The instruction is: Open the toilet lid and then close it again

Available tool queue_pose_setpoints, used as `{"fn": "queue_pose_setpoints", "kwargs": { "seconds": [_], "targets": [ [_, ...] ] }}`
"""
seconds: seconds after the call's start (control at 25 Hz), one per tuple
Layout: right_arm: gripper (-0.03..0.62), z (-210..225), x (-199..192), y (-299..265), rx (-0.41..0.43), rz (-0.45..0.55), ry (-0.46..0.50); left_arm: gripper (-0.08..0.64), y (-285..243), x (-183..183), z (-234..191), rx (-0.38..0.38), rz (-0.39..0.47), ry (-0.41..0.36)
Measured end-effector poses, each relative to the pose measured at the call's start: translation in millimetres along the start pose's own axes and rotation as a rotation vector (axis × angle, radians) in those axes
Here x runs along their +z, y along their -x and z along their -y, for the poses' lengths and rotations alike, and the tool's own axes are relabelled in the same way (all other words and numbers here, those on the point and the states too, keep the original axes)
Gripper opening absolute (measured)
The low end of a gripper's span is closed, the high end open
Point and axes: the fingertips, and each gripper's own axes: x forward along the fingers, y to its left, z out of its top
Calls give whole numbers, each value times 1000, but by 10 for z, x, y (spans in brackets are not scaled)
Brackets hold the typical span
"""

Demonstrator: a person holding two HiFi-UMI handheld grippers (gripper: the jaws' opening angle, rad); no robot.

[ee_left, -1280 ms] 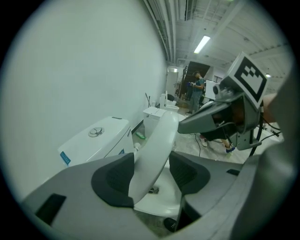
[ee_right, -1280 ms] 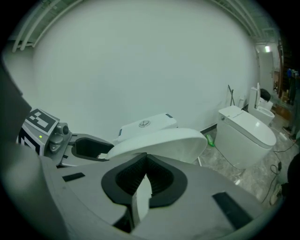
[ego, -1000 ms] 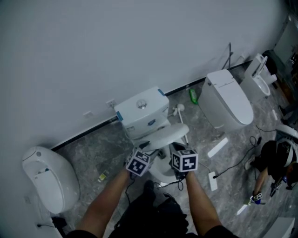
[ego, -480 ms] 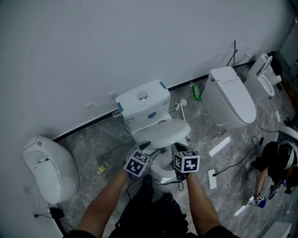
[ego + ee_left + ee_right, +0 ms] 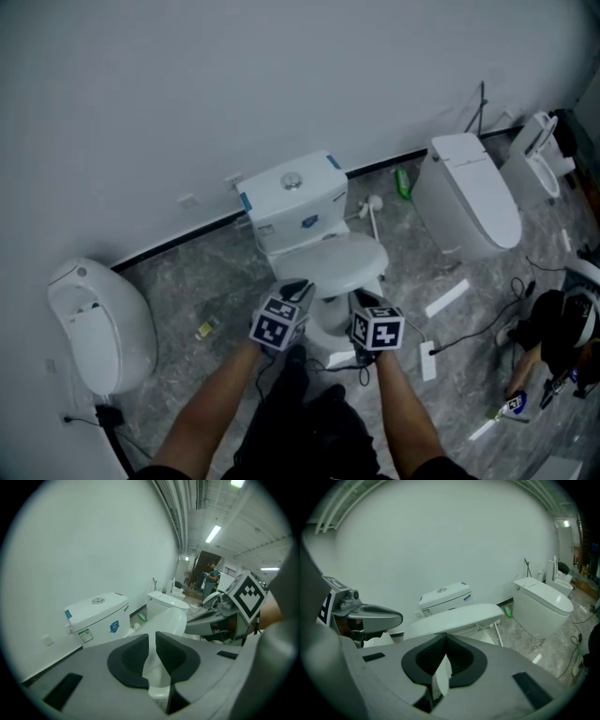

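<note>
**Head view:** The toilet lid (image 5: 339, 265) lies down over the bowl, in front of the tank (image 5: 292, 195), which stands against the wall. Its long axis runs from the hinge at the tank toward the person. The rounded front end points at the person and slightly to frame right. The left gripper (image 5: 298, 289) is at the lid's front-left rim. The right gripper (image 5: 361, 302) is near the front edge.

**Left gripper view:** The jaws have just been closing and now stand narrow. The lid's white rim fills the gap, so this is assessed as a grip.

**Right gripper view:** The jaws are together and hold nothing. The lid lies about level ahead.

**Assessment:** The lift has not begun. Both opening and closing remain to be done.
</note>
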Motion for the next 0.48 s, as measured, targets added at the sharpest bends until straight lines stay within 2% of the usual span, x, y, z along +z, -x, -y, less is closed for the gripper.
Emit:
{"fn": "queue_pose_setpoints", "kwargs": {
  "seconds": [0.48],
  "targets": [
    [9,163,-625,43,0,-5,-32,29,-245,-529,304,0,-71,36]
  ]
}}
